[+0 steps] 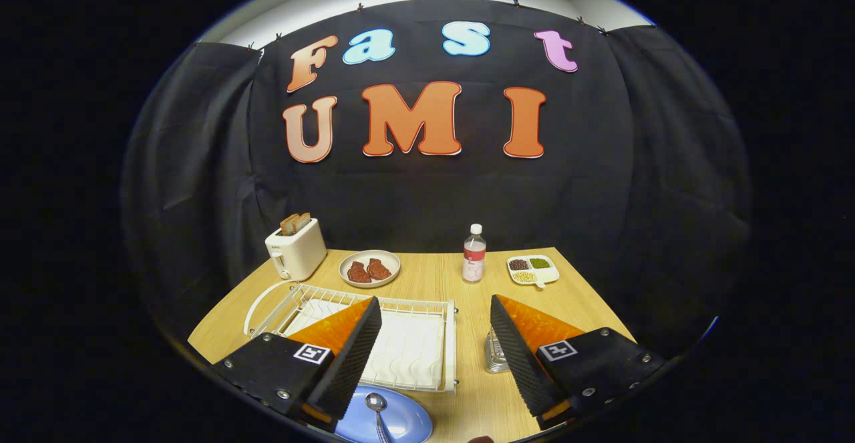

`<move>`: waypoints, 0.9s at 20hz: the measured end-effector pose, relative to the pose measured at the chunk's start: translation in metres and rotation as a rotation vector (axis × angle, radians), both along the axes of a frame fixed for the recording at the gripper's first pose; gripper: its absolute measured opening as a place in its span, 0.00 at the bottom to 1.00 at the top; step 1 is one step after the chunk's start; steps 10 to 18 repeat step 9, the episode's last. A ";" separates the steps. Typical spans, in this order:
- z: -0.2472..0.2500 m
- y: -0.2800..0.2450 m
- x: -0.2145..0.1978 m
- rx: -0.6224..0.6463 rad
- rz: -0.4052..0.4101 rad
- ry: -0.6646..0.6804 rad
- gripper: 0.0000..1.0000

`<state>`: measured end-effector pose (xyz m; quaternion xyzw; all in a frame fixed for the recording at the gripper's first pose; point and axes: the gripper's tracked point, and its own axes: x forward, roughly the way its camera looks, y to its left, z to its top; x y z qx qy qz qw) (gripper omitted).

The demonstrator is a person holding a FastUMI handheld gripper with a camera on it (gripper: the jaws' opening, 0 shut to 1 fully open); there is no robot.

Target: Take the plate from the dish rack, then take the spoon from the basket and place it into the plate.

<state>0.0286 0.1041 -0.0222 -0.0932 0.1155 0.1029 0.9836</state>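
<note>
Tongs: standing wide apart, gripping nothing, lower centre of frame. Spoon is lying in the blue plate at bottom. Risk: a descending finger is likely knocking the spoon off onto the surface.

Plate: blue, plain; spoon on it: silver. Rack: white wire over a white tray; table: light wood grain. Toaster: cream; bottle: clear, white cap, red-and-white label; far dish: beige, brown-red contents.

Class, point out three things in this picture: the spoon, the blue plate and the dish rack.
spoon [376, 403]: gripper view, on its bowl.
blue plate [411, 419]: gripper view, bare surface right of the spoon.
dish rack [407, 346]: gripper view, white drain tray.
</note>
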 end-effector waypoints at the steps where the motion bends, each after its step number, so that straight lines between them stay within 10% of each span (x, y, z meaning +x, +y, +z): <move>1: 0.004 -0.001 0.001 -0.001 -0.002 -0.011 0.98; 18: 0.011 0.002 0.006 0.012 -0.017 -0.036 0.97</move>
